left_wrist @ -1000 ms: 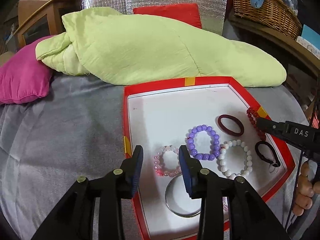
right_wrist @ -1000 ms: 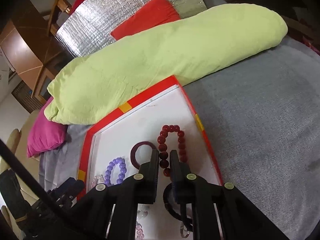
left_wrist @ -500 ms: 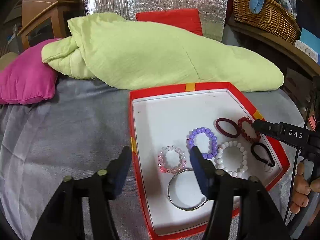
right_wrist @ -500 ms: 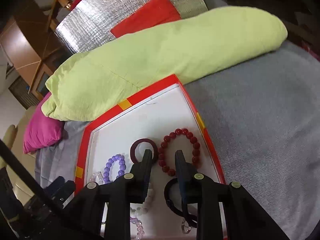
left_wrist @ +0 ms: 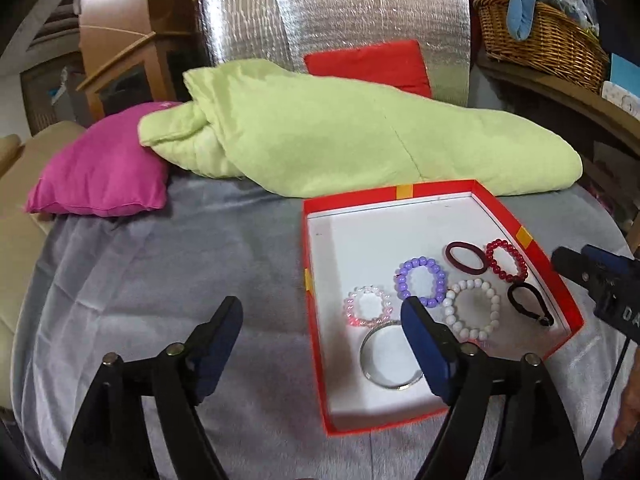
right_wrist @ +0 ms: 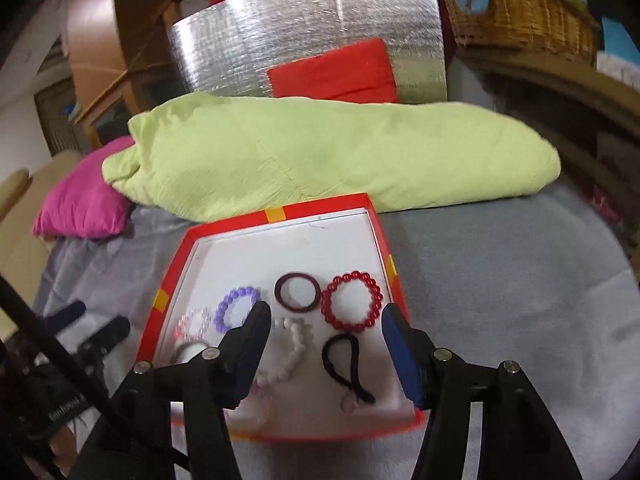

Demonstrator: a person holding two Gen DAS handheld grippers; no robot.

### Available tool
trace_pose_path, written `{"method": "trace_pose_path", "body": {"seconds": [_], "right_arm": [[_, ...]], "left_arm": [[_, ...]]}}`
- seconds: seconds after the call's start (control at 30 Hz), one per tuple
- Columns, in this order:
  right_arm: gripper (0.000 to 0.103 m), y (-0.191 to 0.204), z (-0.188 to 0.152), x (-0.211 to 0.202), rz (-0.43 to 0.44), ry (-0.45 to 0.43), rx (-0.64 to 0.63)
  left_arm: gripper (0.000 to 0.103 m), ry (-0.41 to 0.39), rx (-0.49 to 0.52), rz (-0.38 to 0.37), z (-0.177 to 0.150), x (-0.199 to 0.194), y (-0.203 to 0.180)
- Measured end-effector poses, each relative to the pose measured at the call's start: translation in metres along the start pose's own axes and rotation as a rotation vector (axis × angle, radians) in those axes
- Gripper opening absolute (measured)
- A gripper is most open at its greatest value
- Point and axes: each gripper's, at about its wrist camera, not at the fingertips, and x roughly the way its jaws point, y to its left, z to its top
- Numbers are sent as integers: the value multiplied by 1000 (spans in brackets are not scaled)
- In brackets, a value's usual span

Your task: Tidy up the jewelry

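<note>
A red box with a white floor [left_wrist: 348, 240] [right_wrist: 248, 256] lies on a grey cover. In it lie a pink bead bracelet [left_wrist: 367, 306], a purple one [left_wrist: 422, 281] [right_wrist: 236, 308], a white one [left_wrist: 472, 310] [right_wrist: 294, 344], a red one [left_wrist: 506, 261] [right_wrist: 351, 301], a maroon band [left_wrist: 465, 256] [right_wrist: 298, 292], a black hair tie [left_wrist: 530, 305] [right_wrist: 346, 364] and a metal bangle [left_wrist: 390, 356]. My left gripper [left_wrist: 322, 320] is open and empty above the box's near left edge. My right gripper [right_wrist: 324, 328] is open and empty above the box's near right part.
A light green quilt [left_wrist: 340, 136] [right_wrist: 320, 152] lies behind the box. A pink cushion [left_wrist: 100, 176] is at the left, a red cushion [left_wrist: 368, 64] and a silver foil panel [left_wrist: 332, 16] behind. A wicker basket [left_wrist: 540, 40] stands on a shelf at the right.
Both grippers have opened wide and pulled back and up from the box. The right one let go of the red bead bracelet, which now lies flat beside the maroon band.
</note>
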Motion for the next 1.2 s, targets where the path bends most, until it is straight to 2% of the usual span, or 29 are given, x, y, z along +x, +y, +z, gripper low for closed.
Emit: {"method": "trace_pose_path", "body": {"seconds": [0.17,0.67,1.2], "right_arm": [[62,6,-14,-29,-34,-6,-49],[63,13,-73,-96,-80,-2,-111],[64,33,-88,-86,-88,27,-158]], "left_arm": [[85,-45,42,64,-19,-26,1],[87,-72,23,107,-56,-75,7],[87,-66,-2,112,-74,-81,17]]}}
